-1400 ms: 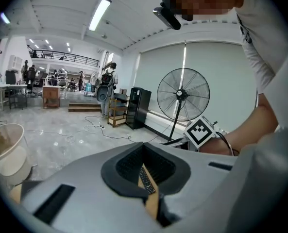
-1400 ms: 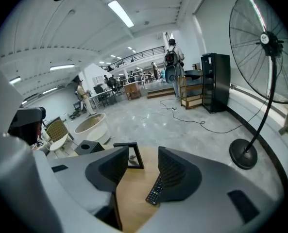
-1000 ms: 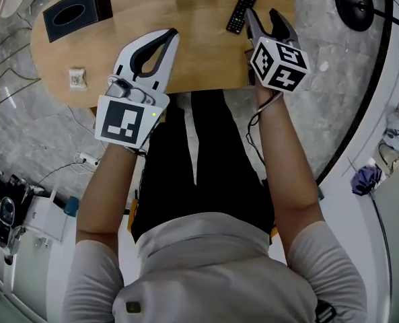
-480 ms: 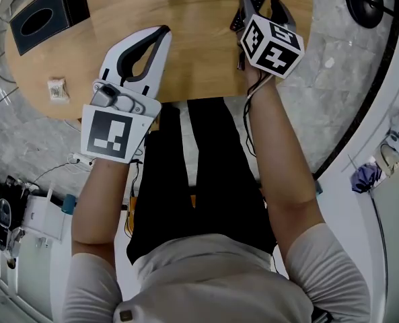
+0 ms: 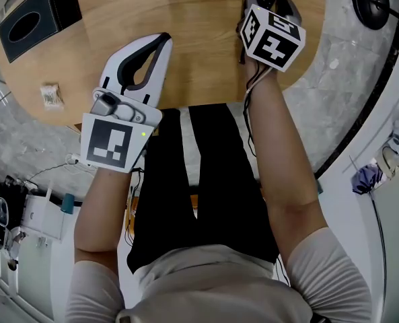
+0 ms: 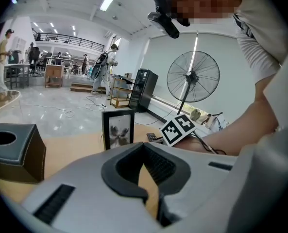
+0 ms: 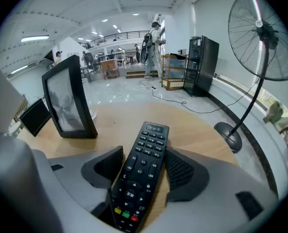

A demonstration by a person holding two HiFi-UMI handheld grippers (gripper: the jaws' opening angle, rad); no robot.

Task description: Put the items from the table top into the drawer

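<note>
- Far L: tissue box (image 5: 29,17) at the back-left rim of the bench (image 5: 206,52), small packet (image 5: 50,94) near the L edge. Both well apart from either gripper, no risk to them rn.
- Mid-L: left gripper (image 5: 165,40) has jaws pressed together, tips meeting, nothing betw them. It sits over bare wood near the front edge with plenty of free bench round it. Only worry is it crossing the other arm's way if both head for one spot.
- Centre-back: picture frame (image 7: 68,98) stands upright, near the remote, on its L in the right gripper view. Prob tips easily, so a sideways lift-out could clip it.
- The remote (image 7: 143,176) lies flat on the bench betw the right gripper's jaws, a bit skewed to them.
- The right gripper (image 7: 144,154) is spread wide, jaws have just been opening, pads not pinching. R pad looks close to the remote's side, L pad has a gap. Risk: an uneven close makes the remote pivot or skid fwd instead of seating; the thin, slick casing may pop out.
- R side: bench rim curves in close beyond the remote. A shove that way cd send it to the floor, where a fan base (image 5: 373,2) stands. Safest exit is prob straight up, then back toward the person.
- The drawer is in no view, so the path to it can't be judged.
</note>
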